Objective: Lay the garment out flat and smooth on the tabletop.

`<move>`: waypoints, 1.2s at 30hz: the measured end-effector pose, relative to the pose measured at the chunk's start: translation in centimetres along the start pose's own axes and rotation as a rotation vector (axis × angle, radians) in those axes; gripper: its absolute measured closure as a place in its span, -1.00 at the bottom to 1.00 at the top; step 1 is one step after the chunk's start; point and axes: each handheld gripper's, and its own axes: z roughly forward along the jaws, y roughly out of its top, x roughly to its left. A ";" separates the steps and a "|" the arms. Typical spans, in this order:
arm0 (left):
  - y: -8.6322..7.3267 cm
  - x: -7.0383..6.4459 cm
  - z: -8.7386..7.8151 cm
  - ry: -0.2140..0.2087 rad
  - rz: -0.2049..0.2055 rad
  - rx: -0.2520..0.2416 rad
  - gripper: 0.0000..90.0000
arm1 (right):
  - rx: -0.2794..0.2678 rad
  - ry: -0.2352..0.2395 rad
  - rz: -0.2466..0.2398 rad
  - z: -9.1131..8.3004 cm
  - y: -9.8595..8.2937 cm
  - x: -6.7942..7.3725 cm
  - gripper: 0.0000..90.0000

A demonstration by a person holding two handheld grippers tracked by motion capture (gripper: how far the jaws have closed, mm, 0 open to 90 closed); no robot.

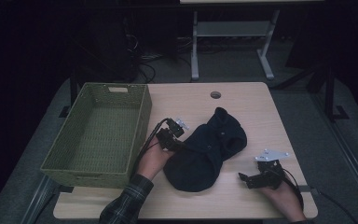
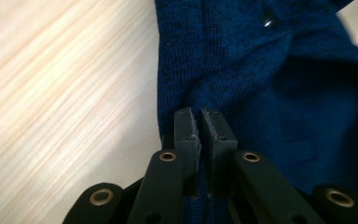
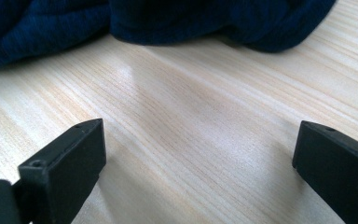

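A: What does the left gripper (image 2: 199, 122) hold?
B: Its jaws pinch a fold at the edge of the navy knit cardigan (image 1: 205, 149), right beside the green woven basket (image 1: 98, 135).
A: And the right gripper (image 1: 248, 178)?
B: Jaws wide apart over bare table (image 3: 191, 121), the cardigan just ahead.

Green woven basket (image 1: 98, 135) on wooden table (image 1: 256, 107)

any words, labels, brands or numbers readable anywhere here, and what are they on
None: no readable text in any view.
The dark blue knitted garment shows no tag or print, just a small shiny stud.
The green woven basket, the wooden table, the left gripper pinching the garment and the open right gripper carry no markings.
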 end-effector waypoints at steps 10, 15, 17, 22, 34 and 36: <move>-1.1 -0.1 1.7 -0.040 -0.016 0.062 0.88 | 0.000 0.000 0.000 0.0 0.0 0.0 -0.95; -1.3 -1.4 1.7 -0.088 -0.001 0.064 0.87 | 0.001 0.000 0.000 0.0 0.0 0.0 -0.95; -1.4 -2.0 1.6 -0.108 0.011 0.065 0.87 | 0.000 0.000 -0.001 0.0 0.0 0.0 -0.95; -1.6 -4.1 1.6 -0.155 0.050 0.066 0.86 | 0.001 0.000 0.000 0.0 0.0 0.0 -0.94; -0.6 -4.3 -0.6 -0.147 0.069 -0.022 0.42 | -0.040 -0.028 -0.005 -1.1 0.9 -0.8 -0.60; -0.2 -3.7 -0.8 -0.131 0.052 -0.043 0.35 | -0.066 -0.036 0.002 -1.3 1.5 -1.2 -0.51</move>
